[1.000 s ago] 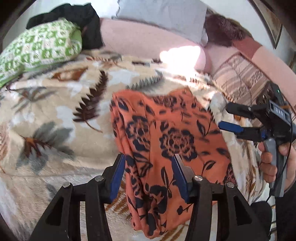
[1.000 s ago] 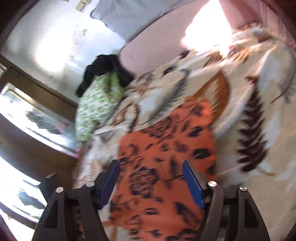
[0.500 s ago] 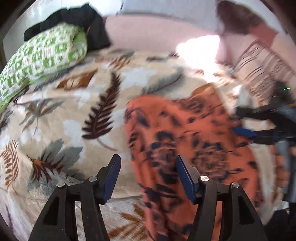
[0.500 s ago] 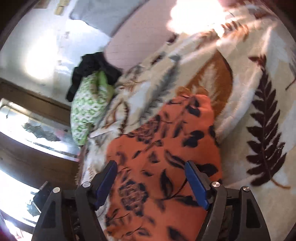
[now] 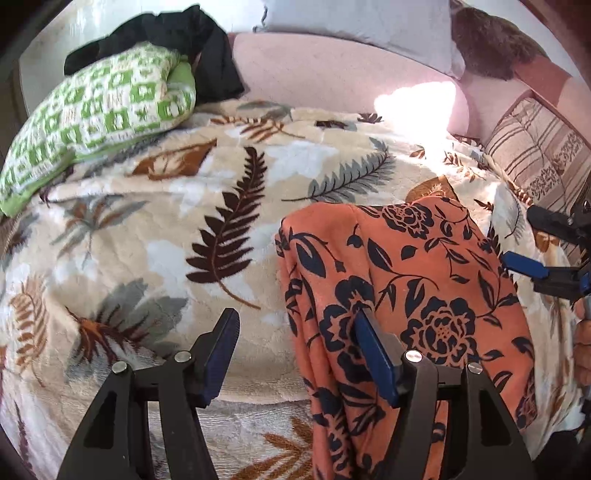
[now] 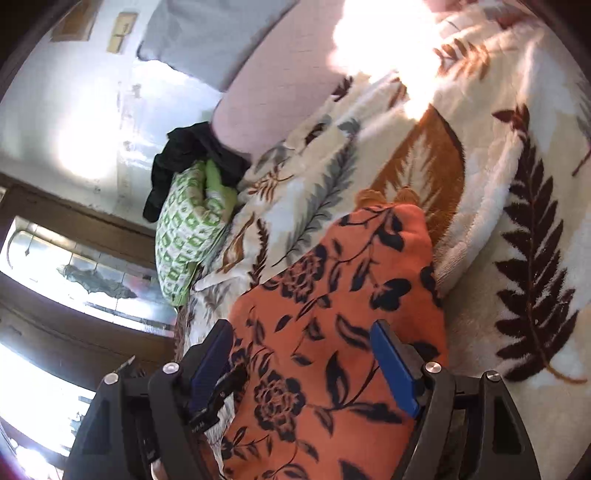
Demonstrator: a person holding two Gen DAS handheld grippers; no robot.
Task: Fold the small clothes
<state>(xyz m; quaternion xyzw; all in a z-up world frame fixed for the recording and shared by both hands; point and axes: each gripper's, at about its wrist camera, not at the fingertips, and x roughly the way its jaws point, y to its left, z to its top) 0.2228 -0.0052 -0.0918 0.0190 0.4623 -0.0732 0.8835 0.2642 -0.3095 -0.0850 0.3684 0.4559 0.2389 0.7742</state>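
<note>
An orange garment with a dark flower print (image 5: 413, 280) lies folded on the leaf-patterned blanket (image 5: 155, 229), its near end hanging over the bed's edge. My left gripper (image 5: 295, 339) hovers over the garment's left edge. Its jaws are opening, the cloth edge lies under the gap, and the pads do not press on it. My right gripper (image 5: 532, 243) stands open at the garment's right side, held by a hand (image 5: 583, 343). In the right wrist view the garment (image 6: 332, 314) spreads beneath the right gripper (image 6: 303, 358), which grips nothing.
A green-and-white pillow (image 5: 96, 110) with a black garment (image 5: 192, 40) on it lies at the far left. A pink bolster (image 5: 332, 74) and a grey pillow (image 5: 351, 18) line the back. A striped cushion (image 5: 535, 155) sits at the right.
My left gripper's jaws have spread off the garment's edge and it has shifted left, so more blanket shows. The right gripper's jaws have widened a little and its view has rolled.
</note>
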